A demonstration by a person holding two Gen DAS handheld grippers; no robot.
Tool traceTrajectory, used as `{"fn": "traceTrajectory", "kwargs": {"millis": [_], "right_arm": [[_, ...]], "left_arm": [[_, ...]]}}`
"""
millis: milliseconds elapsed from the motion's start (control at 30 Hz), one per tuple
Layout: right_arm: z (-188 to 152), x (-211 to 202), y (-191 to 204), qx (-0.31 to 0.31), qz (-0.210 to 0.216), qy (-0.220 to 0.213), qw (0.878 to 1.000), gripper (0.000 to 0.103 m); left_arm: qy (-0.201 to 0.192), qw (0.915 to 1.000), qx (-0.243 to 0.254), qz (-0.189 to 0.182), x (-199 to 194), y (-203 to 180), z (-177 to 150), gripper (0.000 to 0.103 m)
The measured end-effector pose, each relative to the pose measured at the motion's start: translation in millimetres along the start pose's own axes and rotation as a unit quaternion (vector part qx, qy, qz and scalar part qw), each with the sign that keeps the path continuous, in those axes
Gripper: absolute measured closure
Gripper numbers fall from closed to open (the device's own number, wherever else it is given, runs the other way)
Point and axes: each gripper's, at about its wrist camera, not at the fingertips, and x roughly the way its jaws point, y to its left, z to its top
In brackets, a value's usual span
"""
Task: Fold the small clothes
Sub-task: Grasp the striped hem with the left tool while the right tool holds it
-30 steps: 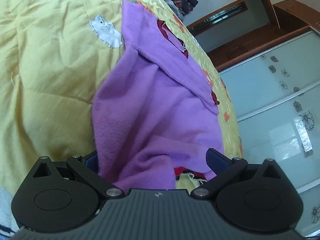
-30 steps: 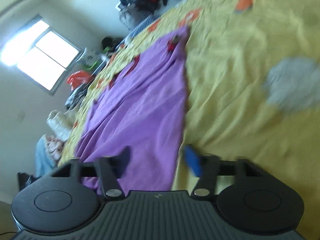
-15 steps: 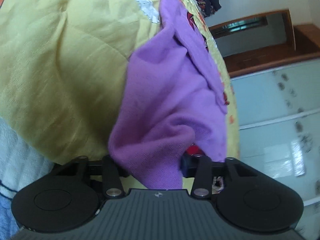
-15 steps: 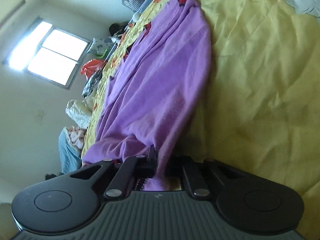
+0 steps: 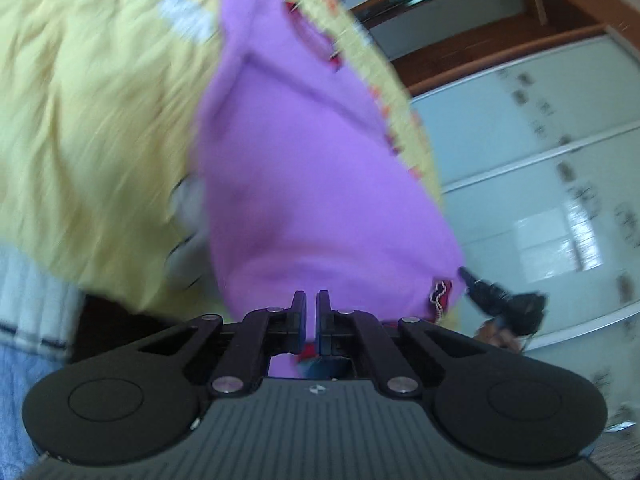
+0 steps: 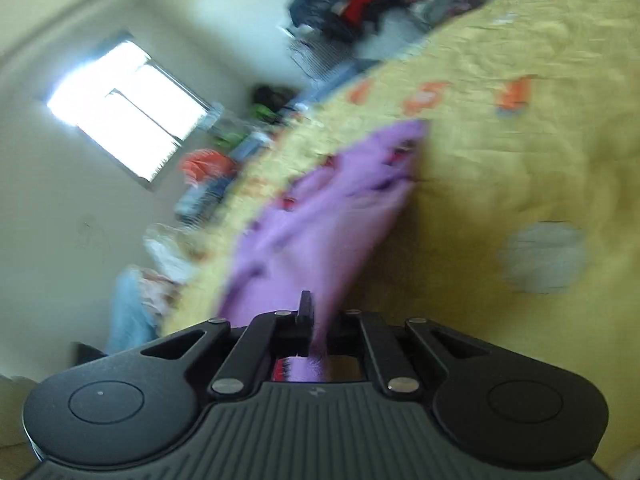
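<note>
Jaws of both the left gripper [image 5: 311,300] and the right gripper [image 6: 316,312] are clenched on the purple garment [image 5: 312,168], which stretches across the yellow quilt [image 5: 88,128] on the bed.

Left gripper [image 5: 311,300]: matte black body, ribbed grey-black housing in centre with small white diamond mark, round disc-shaped cap at each side with shallow circular recess. Black linkage bars angled inward, silver round screws at pivots. Fingers [image 5: 298,312] flat, black, blue-tinted inner pads.

Right gripper [image 6: 316,316]: same build, ribbed housing, twin discs, silver screws, triangular cut-outs in outer links. Tiny pale dot on left disc.
</note>
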Motion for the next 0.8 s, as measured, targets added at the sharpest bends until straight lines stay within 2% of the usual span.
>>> {"fn": "traceTrajectory", "kwargs": {"millis": [33,67,100,133,167,200,233,300,367,433,467,500,533,567,600,633,667,733,767,800], "right_arm": [[-3,2,-10,0.006,-0.021,0.021,1.000,0.090],[-7,6,-17,0.013,-0.043,0.039,0.998,0.064],[-13,5,-21,0.018,-0.060,0.034,0.997,0.036],[-21,-1,-21,0.012,-0.055,0.012,0.998,0.034],[-29,-5,-18,0.001,-0.035,-0.002,0.999,0.034],[-33,-5,-16,0.002,-0.021,-0.007,1.000,0.035],[-37,-4,-13,0.008,-0.023,-0.007,1.000,0.035],[-44,2,-6,0.009,-0.043,-0.001,0.999,0.034],[-54,10,0,0.019,-0.039,0.015,0.999,0.035],[-65,17,-1,0.053,-0.037,0.025,0.998,0.035],[-71,20,8,0.022,-0.048,0.026,0.998,0.035],[-78,26,27,-0.054,-0.077,0.033,0.995,0.037],[-89,31,49,-0.139,-0.129,0.028,0.981,0.037],[-98,39,68,-0.207,-0.160,0.025,0.965,0.037],[-104,46,80,-0.243,-0.153,0.034,0.957,0.037],[-106,55,86,-0.257,-0.143,0.050,0.955,0.039],[-108,65,90,-0.268,-0.154,0.062,0.949,0.043],[-115,83,95,-0.309,-0.213,0.072,0.924,0.069],[-114,84,96,-0.315,-0.224,0.065,0.920,0.085],[-111,83,94,-0.308,-0.227,0.067,0.922,0.096]], "left_arm": [[0.002,1.0000,-0.004,0.005,7,6,-8,0.101],[-0.001,0.9999,-0.013,-0.003,14,10,-14,0.100],[-0.007,0.9999,-0.011,0.000,20,11,-21,0.086],[-0.019,0.9998,-0.001,0.011,23,10,-27,0.062],[-0.029,0.9993,0.009,0.022,27,9,-33,0.047],[-0.037,0.9985,0.018,0.035,31,8,-38,0.025],[-0.050,0.9975,0.022,0.044,32,9,-44,0.017],[-0.067,0.9964,0.026,0.045,38,14,-57,0.015],[-0.069,0.9958,0.032,0.050,48,17,-68,0.009],[-0.072,0.9949,0.043,0.056,54,24,-78,0.009],[-0.079,0.9952,0.037,0.044,57,29,-81,0.008],[-0.080,0.9956,0.028,0.039,64,34,-81,0.008],[-0.075,0.9961,0.023,0.039,71,37,-80,0.008],[-0.073,0.9964,0.022,0.038,77,40,-81,0.008],[-0.072,0.9965,0.023,0.034,82,44,-81,0.008],[-0.071,0.9967,0.023,0.032,87,46,-79,0.008],[-0.074,0.9965,0.025,0.028,92,48,-77,0.008],[-0.082,0.9964,0.016,0.014,100,52,-75,0.014],[-0.079,0.9968,0.010,-0.004,103,56,-74,0.018],[-0.075,0.9971,0.005,-0.013,106,57,-72,0.027]]}}
